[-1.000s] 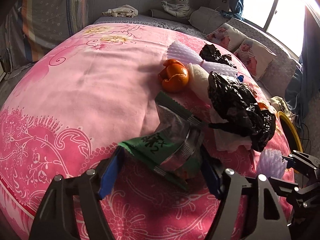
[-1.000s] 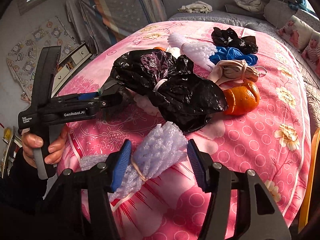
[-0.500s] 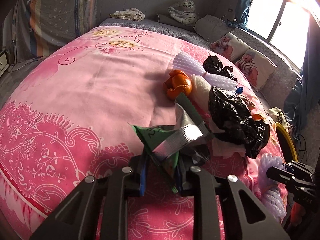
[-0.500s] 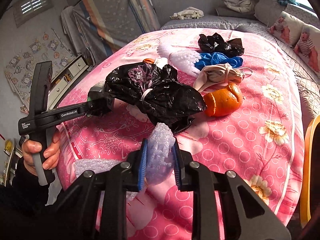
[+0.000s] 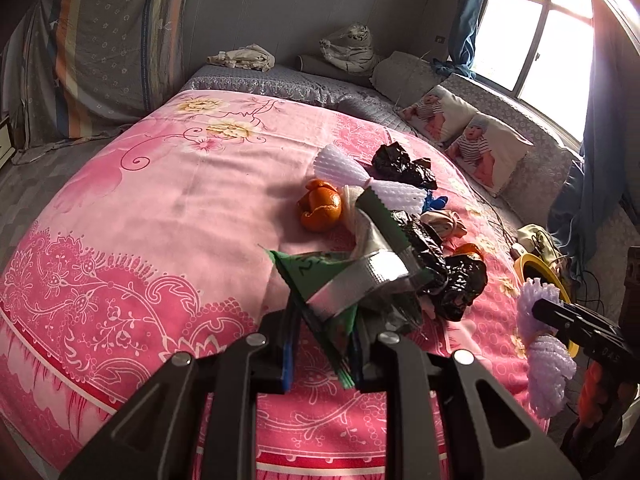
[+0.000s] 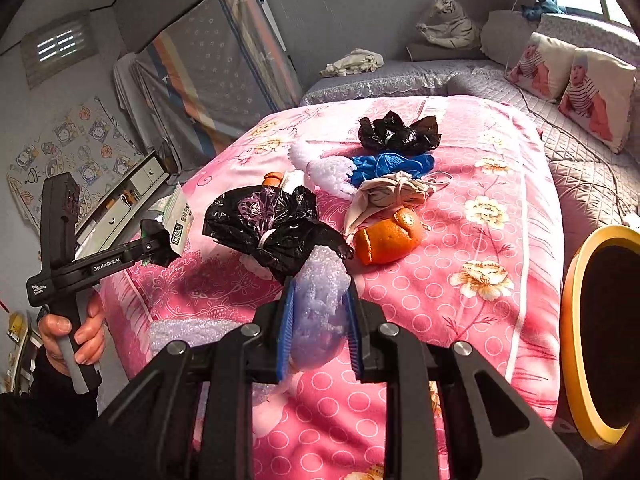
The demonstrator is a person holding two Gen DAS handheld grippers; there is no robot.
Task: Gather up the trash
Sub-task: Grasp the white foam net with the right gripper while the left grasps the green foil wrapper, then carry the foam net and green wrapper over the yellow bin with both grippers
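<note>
Left gripper point(image 5: 320, 356): pressed on green snack wrapper point(image 5: 320, 280), lifted above pink bedspread point(image 5: 140, 220). Right gripper point(image 6: 320, 332): pinching purple foam net point(image 6: 320, 304) between blue pads. Just ahead of right gripper: black plastic bag point(image 6: 272, 224). Slightly farther, to the right: orange peel point(image 6: 388, 236). Far right: yellow-rimmed bin point(image 6: 572, 344), beside bed.

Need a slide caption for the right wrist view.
Right gripper clamps lilac foam fruit net above pink bedspread, yellow-rimmed bin alongside.
</note>
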